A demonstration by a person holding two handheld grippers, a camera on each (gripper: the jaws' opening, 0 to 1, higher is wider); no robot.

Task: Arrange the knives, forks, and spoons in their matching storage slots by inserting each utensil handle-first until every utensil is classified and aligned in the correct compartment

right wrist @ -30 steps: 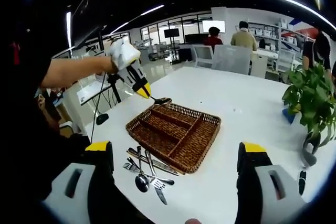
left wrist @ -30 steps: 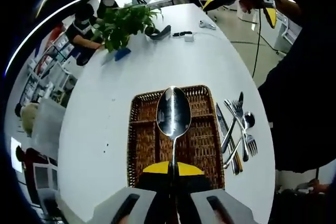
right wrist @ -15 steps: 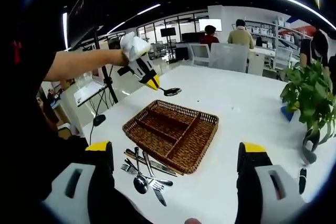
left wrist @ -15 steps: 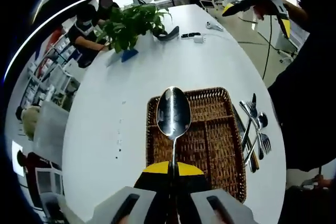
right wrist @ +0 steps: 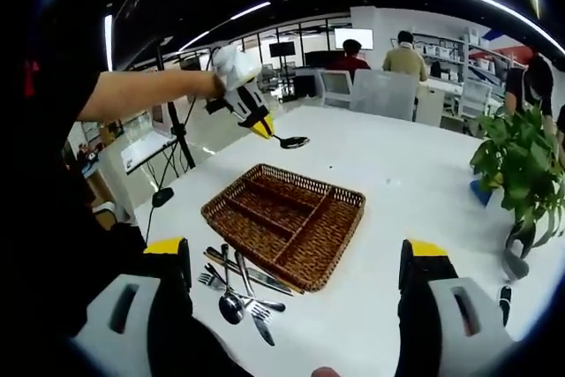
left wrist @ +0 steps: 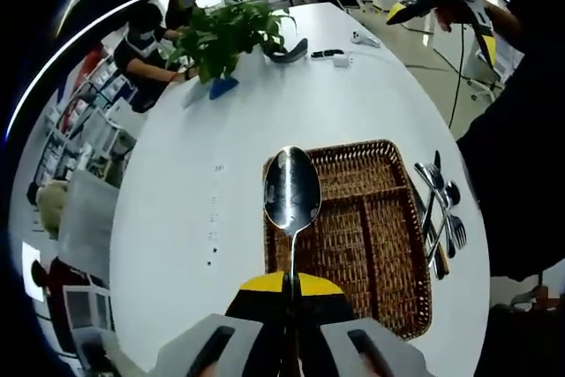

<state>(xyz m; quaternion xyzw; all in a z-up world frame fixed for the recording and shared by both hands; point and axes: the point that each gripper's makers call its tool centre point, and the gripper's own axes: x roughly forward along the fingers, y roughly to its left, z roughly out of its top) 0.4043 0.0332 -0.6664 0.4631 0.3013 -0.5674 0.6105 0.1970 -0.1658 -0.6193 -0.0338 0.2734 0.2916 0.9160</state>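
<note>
My left gripper [left wrist: 291,287] is shut on a steel spoon [left wrist: 292,192], bowl pointing away, held in the air above the left edge of a brown wicker tray [left wrist: 371,236] with long compartments. In the right gripper view the same left gripper [right wrist: 262,128] holds the spoon [right wrist: 290,141] above and beyond the tray [right wrist: 284,222]. A loose pile of knives, forks and a spoon [left wrist: 441,222] lies on the white table beside the tray, seen as the cutlery pile [right wrist: 238,284] in front of it. My right gripper [right wrist: 296,258] is open, high above the table's near edge.
A potted plant [left wrist: 228,34] and small gadgets [left wrist: 331,57] stand at the far end of the long white table [left wrist: 185,192]. The plant [right wrist: 521,165] is at the right. People sit at desks behind. A tripod and cables stand on the floor.
My left gripper has carried the spoon leftwards and away across the tray, from over its middle to its far edge. The right gripper has stayed open and nearly still.
</note>
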